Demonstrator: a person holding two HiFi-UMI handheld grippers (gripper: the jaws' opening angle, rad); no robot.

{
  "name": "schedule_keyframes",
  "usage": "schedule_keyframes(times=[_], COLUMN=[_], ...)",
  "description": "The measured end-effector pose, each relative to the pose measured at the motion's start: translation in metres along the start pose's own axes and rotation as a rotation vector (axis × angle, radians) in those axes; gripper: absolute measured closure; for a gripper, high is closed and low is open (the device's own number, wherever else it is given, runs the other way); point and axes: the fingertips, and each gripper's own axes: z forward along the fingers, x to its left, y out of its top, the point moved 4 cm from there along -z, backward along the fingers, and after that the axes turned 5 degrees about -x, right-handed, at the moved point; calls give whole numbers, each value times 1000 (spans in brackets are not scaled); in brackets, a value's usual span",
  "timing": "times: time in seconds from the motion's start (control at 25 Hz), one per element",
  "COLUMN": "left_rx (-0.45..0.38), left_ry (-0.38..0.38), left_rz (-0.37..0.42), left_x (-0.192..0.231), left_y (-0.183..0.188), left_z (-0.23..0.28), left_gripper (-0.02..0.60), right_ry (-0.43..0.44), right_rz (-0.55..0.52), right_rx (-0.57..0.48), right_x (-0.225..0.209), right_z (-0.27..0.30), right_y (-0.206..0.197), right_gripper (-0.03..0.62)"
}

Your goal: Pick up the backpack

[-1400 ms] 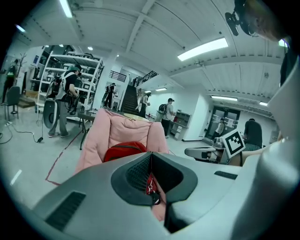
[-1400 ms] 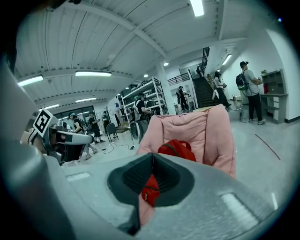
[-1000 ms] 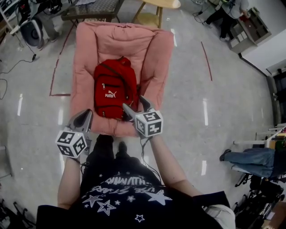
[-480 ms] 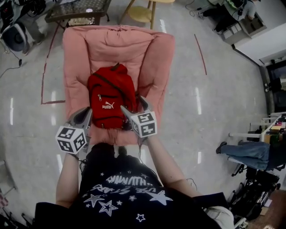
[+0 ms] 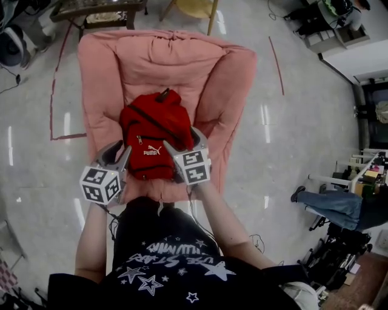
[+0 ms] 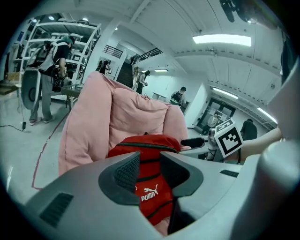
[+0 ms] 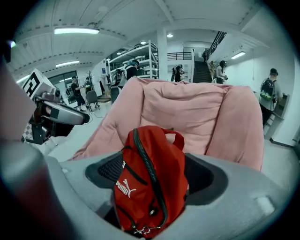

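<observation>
A red backpack (image 5: 151,130) with a white logo stands on the seat of a pink cushioned armchair (image 5: 163,60). My left gripper (image 5: 117,152) sits at the backpack's lower left corner. Its jaws are opening and a narrow gap shows between them, with nothing in it; the backpack (image 6: 146,143) lies just beyond. My right gripper (image 5: 180,139) is at the backpack's lower right side, jaws spread wide. In the right gripper view the backpack (image 7: 150,164) stands between those jaws, and the pads do not press on it. Its black zip and top handle face that camera.
The armchair's padded arms (image 7: 234,122) rise on both sides of the backpack. Behind the chair are a wooden stool (image 5: 191,9) and a low table (image 5: 97,9). Red tape lines (image 5: 53,91) mark the floor. A person's legs (image 5: 330,206) lie at the right.
Both grippers have moved forward and down to the backpack's lower corners. The left jaws, shut before, have parted a little. The right jaws stay wide.
</observation>
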Motion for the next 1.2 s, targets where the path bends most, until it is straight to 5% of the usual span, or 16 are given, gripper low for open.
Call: schedule_keyframes(times=[0.24, 0.6, 0.72, 0.8, 0.88, 1.2], left_rx=[106, 176, 194, 209, 209, 174], left_ry=[-36, -52, -56, -50, -52, -124], left_rz=[71, 138, 160, 187, 211, 266], left_x=[41, 80, 88, 97, 106, 116], left_y=[-19, -32, -36, -36, -36, -38], left_z=[45, 105, 119, 128, 137, 189], left_gripper=[356, 345, 333, 311, 291, 198], right_ry=[-39, -71, -84, -94, -76, -43], right_rz=[-114, -261, -273, -248, -181, -73], right_rx=[44, 37, 47, 44, 32, -28], right_x=[3, -9, -16, -25, -35, -54], right_z=[33, 71, 77, 78, 80, 84], right_y=[-1, -3, -3, -1, -3, -9], right_gripper=[187, 192, 293, 467, 527, 560])
